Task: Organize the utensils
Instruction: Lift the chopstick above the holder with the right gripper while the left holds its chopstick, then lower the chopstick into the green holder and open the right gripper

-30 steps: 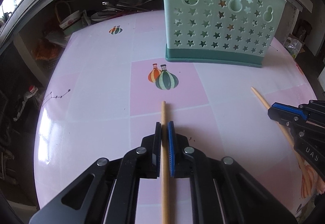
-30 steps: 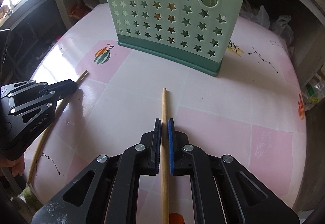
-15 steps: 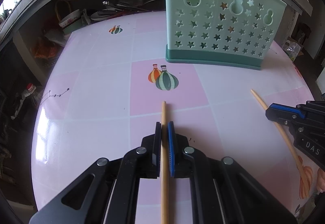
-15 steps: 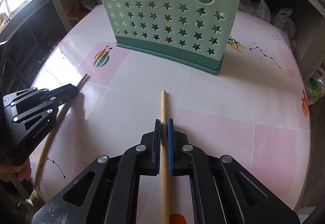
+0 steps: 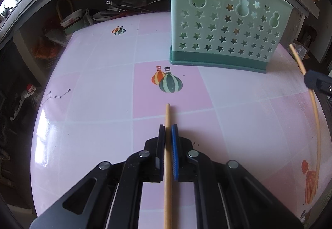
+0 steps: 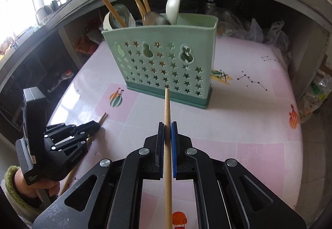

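Observation:
A green utensil holder (image 5: 224, 27) (image 6: 164, 65) with star cut-outs stands at the back of the pink table; several chopsticks and spoons stick out of its top. My left gripper (image 5: 168, 128) is shut on a wooden chopstick (image 5: 167, 116) that lies low over the table. In the right wrist view that gripper (image 6: 97, 125) sits at the left, with its chopstick (image 6: 102, 118) poking out ahead. My right gripper (image 6: 167, 125) is shut on a second chopstick (image 6: 167, 104), lifted off the table and pointing at the holder's base. That raised chopstick (image 5: 311, 92) shows at the right edge of the left wrist view.
The round table (image 5: 93, 75) has a pink tiled cover with balloon prints (image 5: 167, 81). Cluttered shelves (image 5: 78, 19) run behind it on the left, and plastic bags (image 6: 269, 31) lie at the back right. A hand in a green cuff (image 6: 22, 185) holds the left gripper.
The right gripper has risen with its chopstick, lifting it off the table; the holder's top and contents have come into its view. The left gripper has stayed in place.

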Demonstrator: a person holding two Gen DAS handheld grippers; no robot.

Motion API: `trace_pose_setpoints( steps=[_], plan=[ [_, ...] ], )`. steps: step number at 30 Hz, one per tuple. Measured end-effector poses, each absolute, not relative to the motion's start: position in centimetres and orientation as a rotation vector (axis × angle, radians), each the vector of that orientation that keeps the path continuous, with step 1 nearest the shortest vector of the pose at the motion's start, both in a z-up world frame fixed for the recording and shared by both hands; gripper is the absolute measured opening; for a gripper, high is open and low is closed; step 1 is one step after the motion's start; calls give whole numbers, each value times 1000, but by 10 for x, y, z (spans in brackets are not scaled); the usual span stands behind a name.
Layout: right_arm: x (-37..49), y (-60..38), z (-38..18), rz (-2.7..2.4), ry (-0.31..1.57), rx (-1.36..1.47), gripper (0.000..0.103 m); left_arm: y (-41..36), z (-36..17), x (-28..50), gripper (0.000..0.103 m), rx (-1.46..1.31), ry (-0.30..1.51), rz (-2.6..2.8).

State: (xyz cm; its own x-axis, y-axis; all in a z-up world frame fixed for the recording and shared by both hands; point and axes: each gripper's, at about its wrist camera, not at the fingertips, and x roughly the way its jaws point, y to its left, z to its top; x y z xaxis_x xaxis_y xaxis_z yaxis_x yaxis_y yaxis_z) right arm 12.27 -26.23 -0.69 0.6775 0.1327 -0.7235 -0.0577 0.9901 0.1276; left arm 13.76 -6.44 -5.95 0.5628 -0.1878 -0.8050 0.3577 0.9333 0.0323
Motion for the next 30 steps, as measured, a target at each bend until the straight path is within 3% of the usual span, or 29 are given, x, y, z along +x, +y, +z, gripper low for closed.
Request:
trace_pose_setpoints(
  steps=[19,30],
  plan=[
    [101,-298,91,-18,472,98,4,-62,-61,139,6,187,906,-336],
    [133,-318,175,-23,109,145,4,-62,-61,139,6,189,905,-335]
  ],
)
